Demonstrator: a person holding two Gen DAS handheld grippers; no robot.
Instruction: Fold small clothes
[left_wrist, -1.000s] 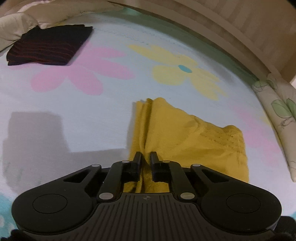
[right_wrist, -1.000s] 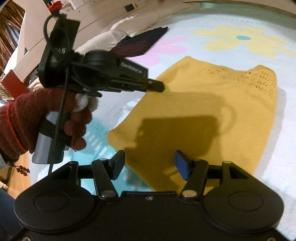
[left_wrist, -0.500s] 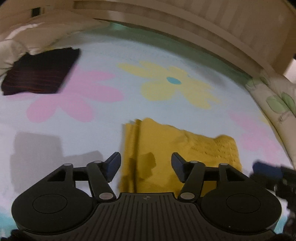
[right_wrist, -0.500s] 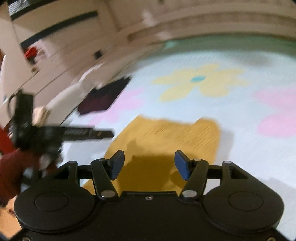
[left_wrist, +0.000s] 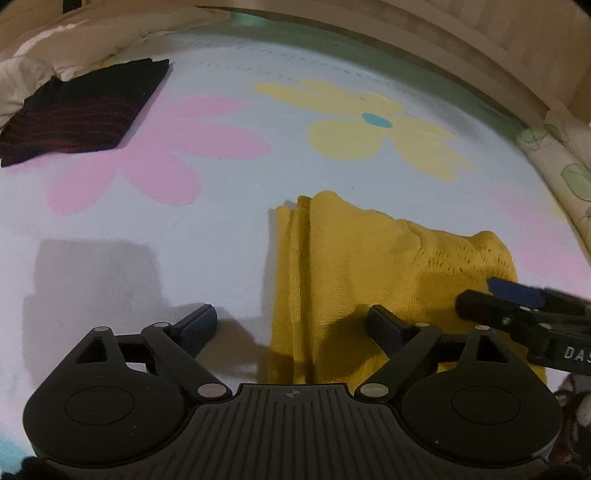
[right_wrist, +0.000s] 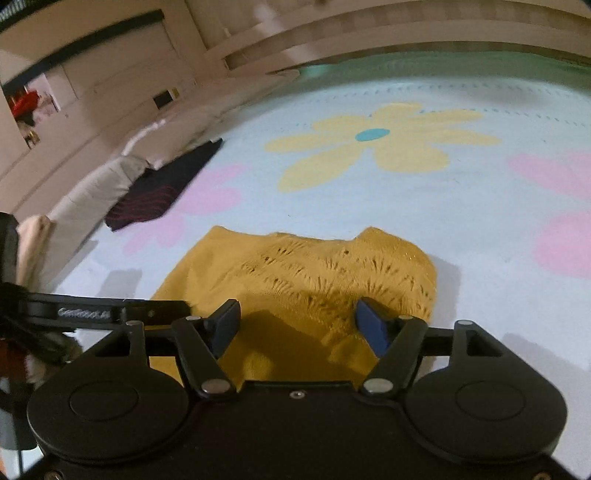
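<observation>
A yellow knit garment (left_wrist: 369, 266) lies folded on the flowered bed sheet (left_wrist: 207, 221), its folded left edge bunched in ridges. My left gripper (left_wrist: 291, 323) hovers over that edge, jaws opening wide, nothing pressed between them. In the right wrist view the same garment (right_wrist: 306, 273) lies with its lace-knit end toward me. My right gripper (right_wrist: 299, 325) stands over that end, jaws opening, the cloth below them but not pinched. The right gripper's fingers (left_wrist: 517, 295) show at the right edge of the left wrist view; the left gripper's finger (right_wrist: 110, 314) shows at the left of the right wrist view.
A folded dark garment with red stripes (left_wrist: 81, 107) lies at the far left of the bed (right_wrist: 162, 188), by a pale pillow (left_wrist: 33, 74). A leaf-print cushion (left_wrist: 561, 173) borders the right side. A wooden headboard (left_wrist: 443, 33) runs along the far edge.
My left gripper let go of the yellow garment's folded edge and its jaws spread wide. My right gripper swung right to the garment's lace end and widened a little.
</observation>
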